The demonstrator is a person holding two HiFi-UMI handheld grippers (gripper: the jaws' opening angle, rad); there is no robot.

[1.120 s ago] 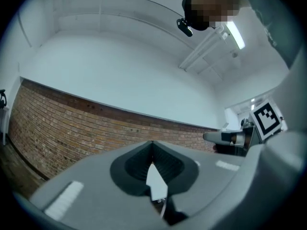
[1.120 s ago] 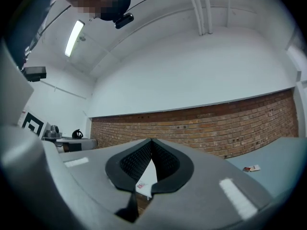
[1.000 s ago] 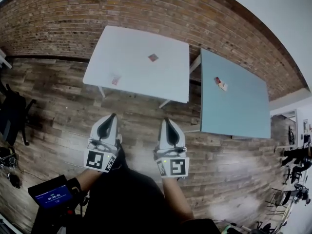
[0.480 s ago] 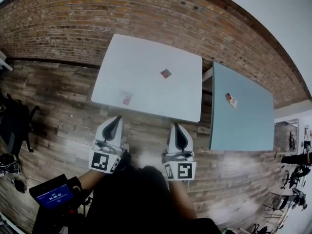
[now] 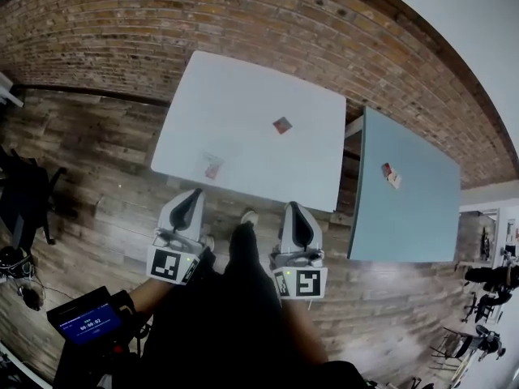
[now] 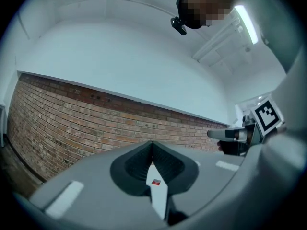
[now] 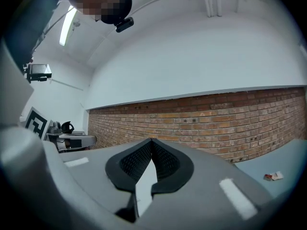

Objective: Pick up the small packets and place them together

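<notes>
Two small packets lie on the white table [image 5: 243, 96]: a dark red one [image 5: 282, 125] near its right side and a paler one [image 5: 213, 167] near its front edge. Two more packets [image 5: 391, 175] lie together on the blue-grey table [image 5: 413, 217] to the right, and the right gripper view shows these packets [image 7: 273, 176] too. My left gripper [image 5: 193, 194] and right gripper [image 5: 294, 207] hang side by side over the floor, just short of the white table's front edge. Both are shut with nothing in them. Below the left gripper's [image 6: 152, 143] shut tips a red packet [image 6: 156, 181] shows. The right gripper [image 7: 151, 141] points at the brick wall.
A brick wall [image 5: 243, 14] runs behind both tables, which stand on a wooden plank floor [image 5: 81, 160]. A dark chair [image 5: 24, 193] stands at the far left. A small device with a lit screen [image 5: 81, 324] sits at the lower left. The person's shoe [image 5: 249, 216] shows between the grippers.
The tables have drawn nearer and now sit lower in the head view. The grippers are closer to the white table's front edge. A shoe now shows between them. Both stay shut.
</notes>
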